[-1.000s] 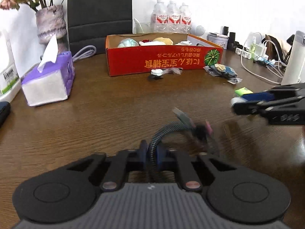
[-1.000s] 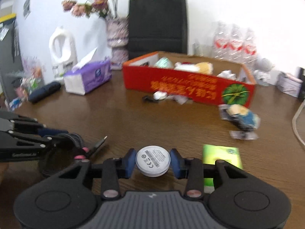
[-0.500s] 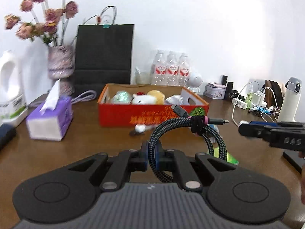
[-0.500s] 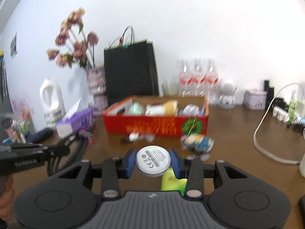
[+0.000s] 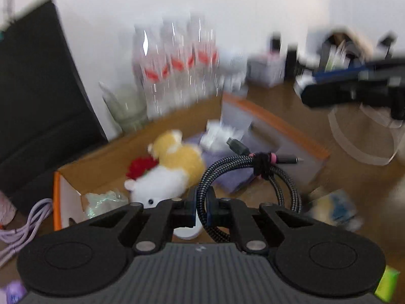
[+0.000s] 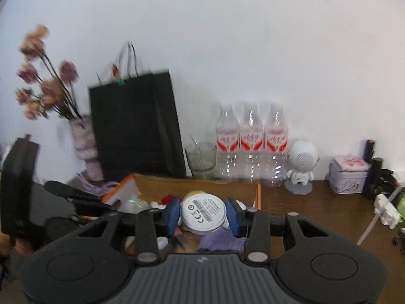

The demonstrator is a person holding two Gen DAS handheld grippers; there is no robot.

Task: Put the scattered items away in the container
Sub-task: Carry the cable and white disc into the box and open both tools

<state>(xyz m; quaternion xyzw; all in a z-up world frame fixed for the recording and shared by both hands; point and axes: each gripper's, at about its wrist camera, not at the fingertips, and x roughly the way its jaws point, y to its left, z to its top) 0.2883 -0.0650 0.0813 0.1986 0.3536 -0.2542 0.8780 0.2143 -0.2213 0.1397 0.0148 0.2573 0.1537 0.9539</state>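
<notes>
My left gripper (image 5: pixel 201 209) is shut on a coiled braided cable (image 5: pixel 255 174) and holds it in the air over the open cardboard box (image 5: pixel 106 159). Plush toys (image 5: pixel 172 174) and a purple cloth (image 5: pixel 225 177) lie inside the box. In the right wrist view my right gripper (image 6: pixel 203 214) is shut on a white round puck (image 6: pixel 203 212) with a printed label, also above the box (image 6: pixel 202 185). The right gripper (image 5: pixel 354 86) appears blurred at the upper right of the left wrist view. The left gripper (image 6: pixel 68 192) shows at the left edge of the right wrist view.
Behind the box stand a black paper bag (image 6: pixel 136 126), a glass (image 6: pixel 201 160), three water bottles (image 6: pixel 250 141) and a white astronaut figure (image 6: pixel 302 164). A flower vase (image 6: pixel 84 144) is at the left. A wrapped item (image 5: pixel 334 207) and a green packet (image 5: pixel 386 285) lie on the table.
Both grippers moved forward from over the open table to above the box, carrying the cable and the puck. The left view tilted down and rolled, so the box's inside now fills it.
</notes>
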